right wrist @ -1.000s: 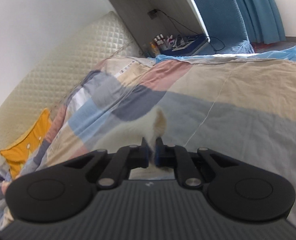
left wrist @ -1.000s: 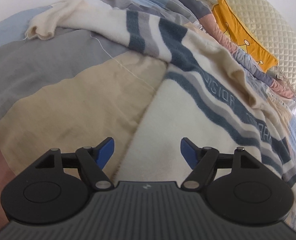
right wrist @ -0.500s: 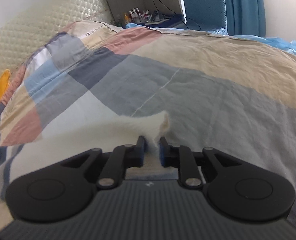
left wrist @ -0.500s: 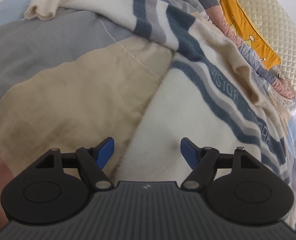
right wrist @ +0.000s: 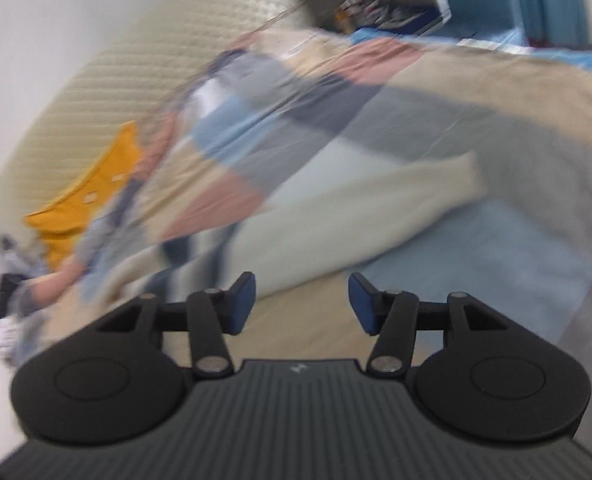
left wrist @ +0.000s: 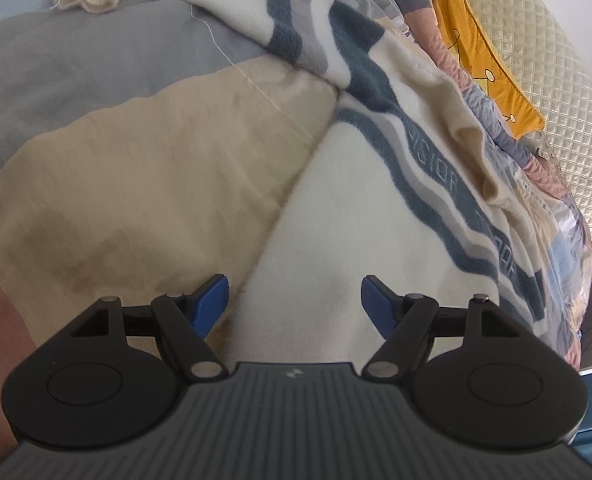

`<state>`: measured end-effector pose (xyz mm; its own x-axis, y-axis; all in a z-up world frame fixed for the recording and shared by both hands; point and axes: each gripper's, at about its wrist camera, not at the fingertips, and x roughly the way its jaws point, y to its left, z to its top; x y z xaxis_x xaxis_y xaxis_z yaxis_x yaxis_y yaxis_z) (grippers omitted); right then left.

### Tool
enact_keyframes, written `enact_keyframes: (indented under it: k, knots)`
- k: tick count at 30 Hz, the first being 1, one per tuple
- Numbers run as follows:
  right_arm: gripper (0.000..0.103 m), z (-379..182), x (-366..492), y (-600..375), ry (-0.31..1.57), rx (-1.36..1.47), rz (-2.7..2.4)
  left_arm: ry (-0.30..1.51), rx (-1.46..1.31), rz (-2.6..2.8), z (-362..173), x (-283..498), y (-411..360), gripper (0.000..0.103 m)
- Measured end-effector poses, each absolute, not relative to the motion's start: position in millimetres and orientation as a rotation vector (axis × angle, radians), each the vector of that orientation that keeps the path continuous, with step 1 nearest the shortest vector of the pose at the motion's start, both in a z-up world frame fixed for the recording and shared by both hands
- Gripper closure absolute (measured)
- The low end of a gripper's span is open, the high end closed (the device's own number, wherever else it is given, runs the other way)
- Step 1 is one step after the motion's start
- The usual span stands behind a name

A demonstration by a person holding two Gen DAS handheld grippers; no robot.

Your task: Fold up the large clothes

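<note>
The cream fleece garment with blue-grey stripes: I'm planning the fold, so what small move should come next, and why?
Probably lower the left gripper and close it on the cream fleece garment with blue-grey stripes: its jaws are open with the garment's edge just ahead. The right gripper is opening, with nothing between its jaws.

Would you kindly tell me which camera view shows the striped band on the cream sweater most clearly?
The left wrist view: the cream sweater lies sharp there, its blue-grey striped band running diagonally with woven lettering visible. In the right wrist view the sweater is motion-blurred and the stripes are only a dark smear.
</note>
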<state>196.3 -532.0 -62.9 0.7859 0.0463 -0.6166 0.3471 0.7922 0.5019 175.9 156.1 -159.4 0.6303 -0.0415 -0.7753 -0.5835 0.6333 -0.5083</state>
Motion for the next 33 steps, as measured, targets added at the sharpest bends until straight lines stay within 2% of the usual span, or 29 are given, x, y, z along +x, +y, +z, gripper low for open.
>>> enact_keyframes:
  k: [6, 10, 14, 20, 33]
  knots:
    - [0.048, -54.4, 194.0, -406.1, 0.766, 0.662, 0.035, 0.87, -0.94, 0.326, -169.7, 169.2, 163.0, 0.026]
    - [0.049, -84.1, 197.1, -343.2, 0.873, 0.688, 0.091, 0.876, -0.951, 0.322, -174.2, 166.3, 165.0, 0.026]
    - [0.049, -129.2, 197.2, -326.2, 0.998, 0.733, 0.021, 0.886, -0.912, 0.316, -175.3, 165.9, 161.0, 0.026]
    - [0.049, -176.8, 182.8, -334.9, 1.08, 0.809, -0.013, 0.907, -0.854, 0.313, -179.3, 170.7, 152.5, 0.026]
    - [0.05, -184.6, 183.0, -304.8, 1.125, 0.707, 0.154, 0.932, -0.846, 0.289, -180.9, 168.1, 146.8, 0.027]
